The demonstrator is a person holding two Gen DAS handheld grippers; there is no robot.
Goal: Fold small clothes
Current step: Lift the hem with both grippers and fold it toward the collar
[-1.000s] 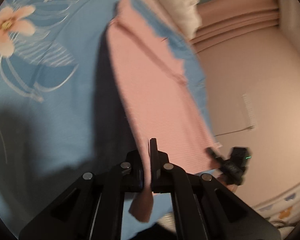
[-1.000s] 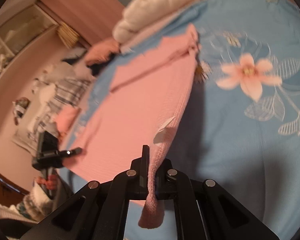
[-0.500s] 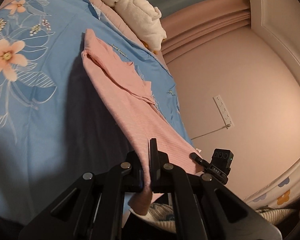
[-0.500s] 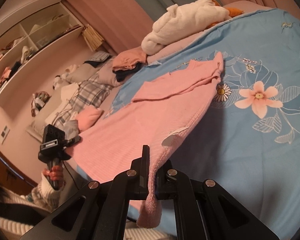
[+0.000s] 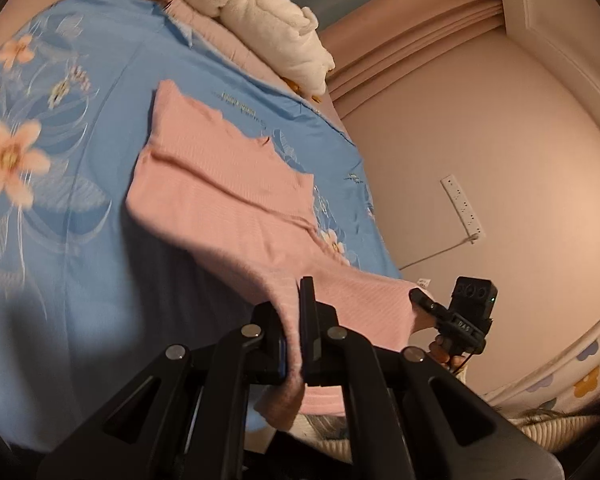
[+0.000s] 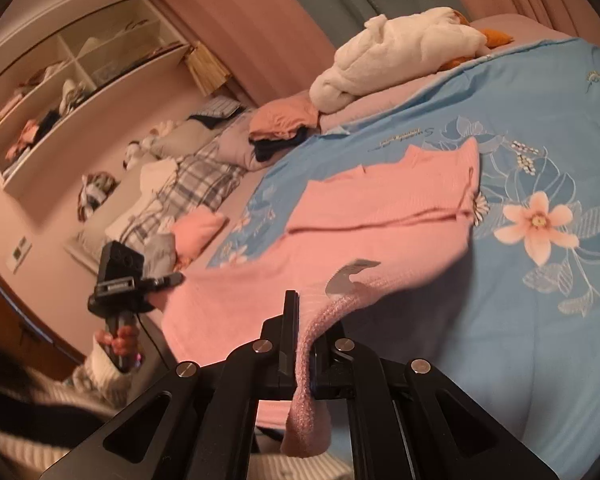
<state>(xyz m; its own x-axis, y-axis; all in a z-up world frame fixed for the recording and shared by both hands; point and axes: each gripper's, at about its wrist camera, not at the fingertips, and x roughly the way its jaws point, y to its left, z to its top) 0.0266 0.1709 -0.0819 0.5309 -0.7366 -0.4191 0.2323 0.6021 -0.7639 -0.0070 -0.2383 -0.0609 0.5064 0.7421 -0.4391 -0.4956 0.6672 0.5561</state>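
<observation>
Both hand-held grippers, left (image 5: pixel 294 336) and right (image 6: pixel 306 344), stayed clamped on the pink top (image 5: pixel 228 196); since a second earlier, more of it had settled onto the bed (image 5: pixel 80 280), ready for folding.

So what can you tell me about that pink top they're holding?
The pink top looks like a ribbed knit with a grey tag inside its near edge. Its far end lies on the blue floral bedspread, one part folded over. The near edge is lifted, pinched by the left gripper and the right gripper, and sags between them.
</observation>
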